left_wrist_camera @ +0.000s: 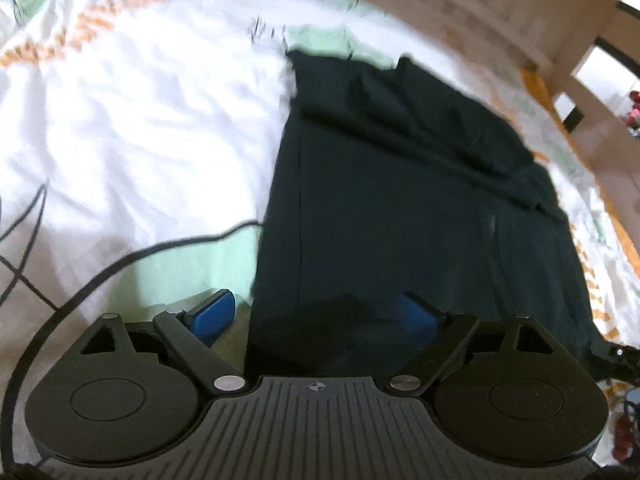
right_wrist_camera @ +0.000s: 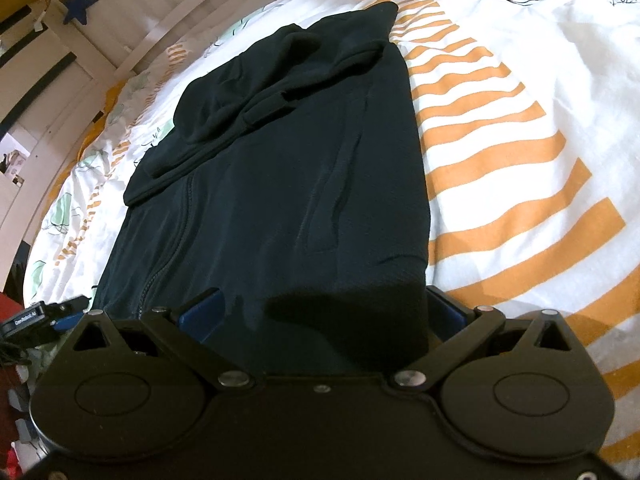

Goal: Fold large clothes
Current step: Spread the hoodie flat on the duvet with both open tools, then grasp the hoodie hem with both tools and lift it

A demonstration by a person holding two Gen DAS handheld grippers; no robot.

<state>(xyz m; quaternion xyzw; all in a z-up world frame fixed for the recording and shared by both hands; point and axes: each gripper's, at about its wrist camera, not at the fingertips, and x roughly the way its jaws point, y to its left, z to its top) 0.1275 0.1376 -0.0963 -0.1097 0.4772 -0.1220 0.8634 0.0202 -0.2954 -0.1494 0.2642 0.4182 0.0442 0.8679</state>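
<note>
Hovering over the near hem, the left gripper (left_wrist_camera: 318,314) had its jaws spread wide, gripping nothing. The right gripper (right_wrist_camera: 324,312) looked open too. The dark hoodie (right_wrist_camera: 280,184) lay flat on the striped bedsheet (right_wrist_camera: 520,140), its length running straight away, hood at the far end.

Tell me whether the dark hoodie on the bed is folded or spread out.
Partly folded: the hoodie lies as a narrow strip on the bedcover, its sleeves laid over its body.
</note>
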